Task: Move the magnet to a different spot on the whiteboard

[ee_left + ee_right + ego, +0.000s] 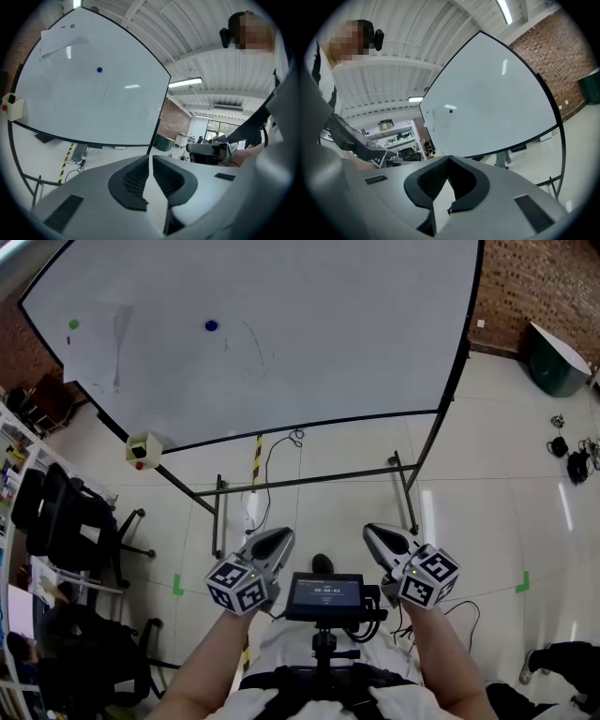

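A small blue magnet (211,325) sticks to the upper left part of the whiteboard (328,334); it also shows in the left gripper view (99,70) and, tiny, in the right gripper view (450,111). Both grippers are held low near my body, well short of the board. My left gripper (278,538) (150,158) has a narrow slit between its jaw tips and nothing in it. The jaw tips of my right gripper (377,533) (449,158) meet, with nothing held.
A green magnet (73,324) and a sheet of paper (98,348) sit at the board's far left. A small box (142,451) hangs at its lower left corner. The stand's bars (309,482) cross the floor below. Office chairs (66,512) stand left, a green bin (553,362) right.
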Tool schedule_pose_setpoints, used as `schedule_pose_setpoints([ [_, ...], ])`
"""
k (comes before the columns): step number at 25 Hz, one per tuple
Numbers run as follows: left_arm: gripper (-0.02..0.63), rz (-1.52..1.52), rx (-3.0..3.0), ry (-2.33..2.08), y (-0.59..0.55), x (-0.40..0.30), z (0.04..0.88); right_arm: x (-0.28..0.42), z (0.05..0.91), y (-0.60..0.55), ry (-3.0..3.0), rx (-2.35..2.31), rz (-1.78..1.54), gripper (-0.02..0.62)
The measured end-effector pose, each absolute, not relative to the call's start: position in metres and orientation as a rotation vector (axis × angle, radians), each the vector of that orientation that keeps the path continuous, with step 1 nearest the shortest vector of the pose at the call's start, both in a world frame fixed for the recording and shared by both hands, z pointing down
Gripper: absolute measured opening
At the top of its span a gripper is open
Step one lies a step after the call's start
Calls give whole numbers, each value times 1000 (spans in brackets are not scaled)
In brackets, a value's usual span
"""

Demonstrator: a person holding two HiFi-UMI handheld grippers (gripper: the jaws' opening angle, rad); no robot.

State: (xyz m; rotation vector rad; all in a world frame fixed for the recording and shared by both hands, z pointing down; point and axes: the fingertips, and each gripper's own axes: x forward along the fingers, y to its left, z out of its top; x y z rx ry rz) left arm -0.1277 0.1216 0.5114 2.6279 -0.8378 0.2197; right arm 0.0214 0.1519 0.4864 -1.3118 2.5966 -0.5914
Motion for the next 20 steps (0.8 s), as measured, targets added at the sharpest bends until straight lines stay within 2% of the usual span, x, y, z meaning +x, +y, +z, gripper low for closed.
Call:
schedule_pose_setpoints([
  [20, 61, 157, 2622, -1003, -48, -150, 504, 8, 477, -20, 2789, -1272, -533, 34],
])
